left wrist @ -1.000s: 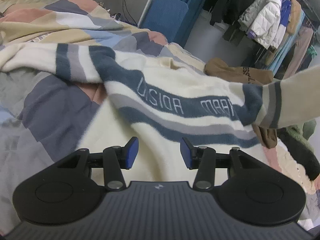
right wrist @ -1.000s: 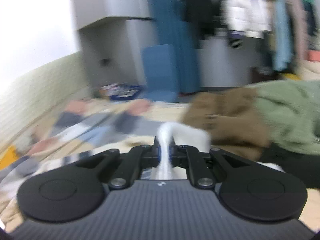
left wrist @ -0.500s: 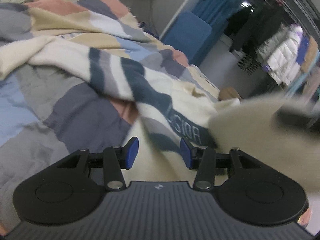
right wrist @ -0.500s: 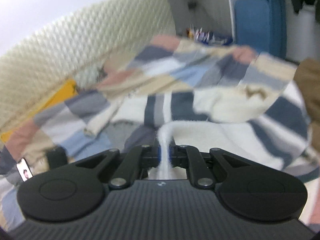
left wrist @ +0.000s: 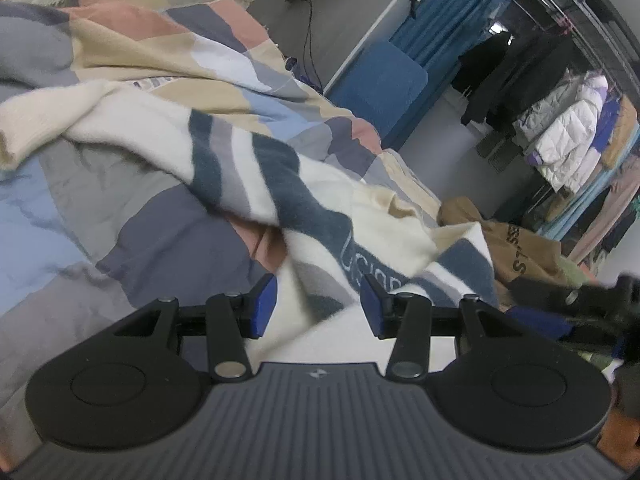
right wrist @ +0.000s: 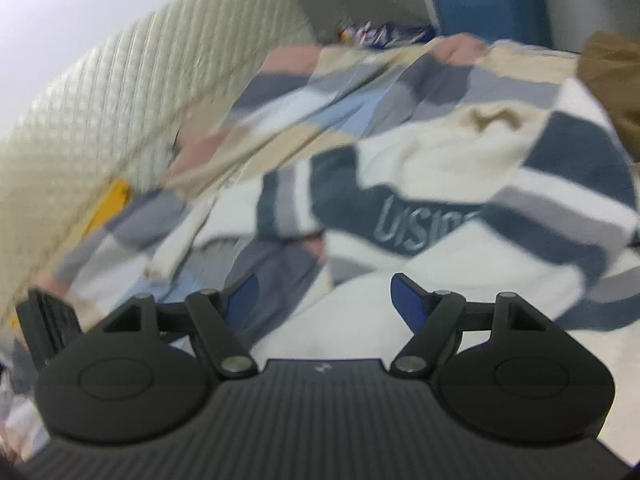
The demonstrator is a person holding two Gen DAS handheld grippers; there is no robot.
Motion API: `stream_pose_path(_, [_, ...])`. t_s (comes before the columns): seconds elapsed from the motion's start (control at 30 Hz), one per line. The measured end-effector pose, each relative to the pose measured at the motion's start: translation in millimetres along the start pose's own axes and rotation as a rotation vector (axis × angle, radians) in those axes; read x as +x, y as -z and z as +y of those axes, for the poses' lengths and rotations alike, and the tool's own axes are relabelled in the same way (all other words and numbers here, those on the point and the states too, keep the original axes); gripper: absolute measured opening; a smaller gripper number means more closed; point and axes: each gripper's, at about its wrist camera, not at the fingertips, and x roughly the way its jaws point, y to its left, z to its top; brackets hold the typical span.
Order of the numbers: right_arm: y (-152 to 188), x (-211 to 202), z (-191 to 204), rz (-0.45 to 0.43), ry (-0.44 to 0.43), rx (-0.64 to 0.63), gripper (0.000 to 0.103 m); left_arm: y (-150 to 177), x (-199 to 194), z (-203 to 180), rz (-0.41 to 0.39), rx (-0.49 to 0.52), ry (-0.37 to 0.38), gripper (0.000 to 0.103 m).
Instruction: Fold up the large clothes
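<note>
Bed (left wrist: pixel 168 240): sweater (left wrist: pixel 312 216) sleeve folded across.

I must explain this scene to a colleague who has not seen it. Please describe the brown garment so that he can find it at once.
Start at the bed with the patchwork quilt. The striped cream sweater lies across it, and the brown garment lies bunched just past that sweater, toward the clothes rack. Unlike its neighbours, it is plain brown with pale lettering printed on it.

The left black plastic two-finger gripper (left wrist: pixel 318 306) has a ribbed dark-grey body with a small pale logo, two round black side discs, silver pivot screws and blue finger pads (left wrist: pixel 262 307). The right black plastic two-finger gripper (right wrist: pixel 324 300) looks identical.
</note>
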Motion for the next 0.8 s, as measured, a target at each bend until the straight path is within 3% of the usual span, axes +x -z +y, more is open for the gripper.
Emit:
stream_pose_path(0.1, [-7,-12,-35,-0.066,0.058,0.065,0.075,6,5,-9,0.026,0.035,0.007,0.052])
stream_pose_path(0.2, [-11,-21,-79,-0.133,0.183,0.107,0.075,14,11,-20,0.047,0.071,0.026,0.052])
stream_pose_path(0.27, [-10,-21,-118,-0.158,0.229,0.203,0.075,20,16,-28,0.058,0.099,0.040,0.052])
stream_pose_path(0.47, [10,-4,-199,-0.139,0.234,0.480,0.077,36,38,-44,0.113,0.148,0.056,0.052])
stream_pose_path(0.67, [10,34,-233,-0.133,0.189,0.542,0.076,42,53,-50,0.114,0.177,0.063,0.052])
stream_pose_path(0.7, [7,40,-238,-0.146,0.176,0.553,0.067,43,55,-51,0.112,0.178,0.067,0.052])
stream_pose_path(0.8, [-6,47,-243,-0.176,0.128,0.540,0.025,42,57,-50,0.109,0.168,0.091,0.052])
